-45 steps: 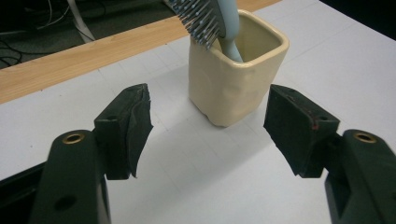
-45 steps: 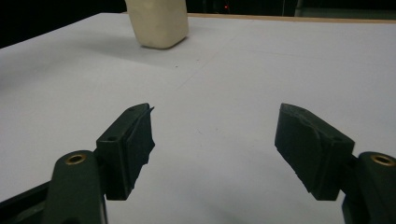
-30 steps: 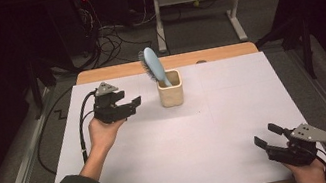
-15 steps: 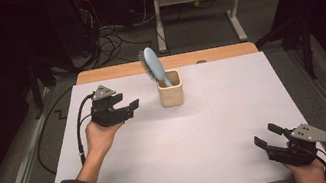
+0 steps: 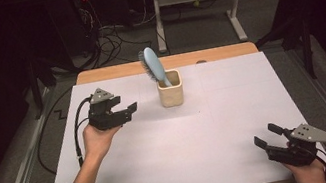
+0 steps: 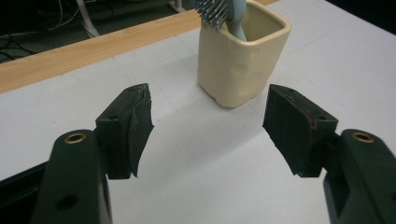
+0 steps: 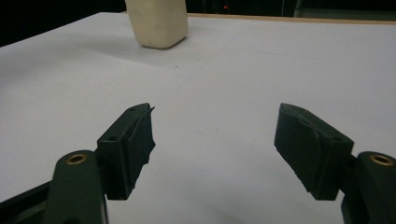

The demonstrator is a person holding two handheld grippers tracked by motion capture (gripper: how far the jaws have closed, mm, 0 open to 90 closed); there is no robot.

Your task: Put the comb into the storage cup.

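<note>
The left gripper (image 5: 130, 111) is hovering with its jaws spread and empty, just reopening slightly, beside the cup (image 5: 170, 89) holding a hairbrush (image 5: 153, 66), while the right gripper (image 5: 265, 137) is sitting well apart with jaws spread.

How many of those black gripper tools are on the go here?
2. The left gripper is held above the table's left side, near the cream cup; the right gripper sits at the near right corner. Both are open and empty.
</note>
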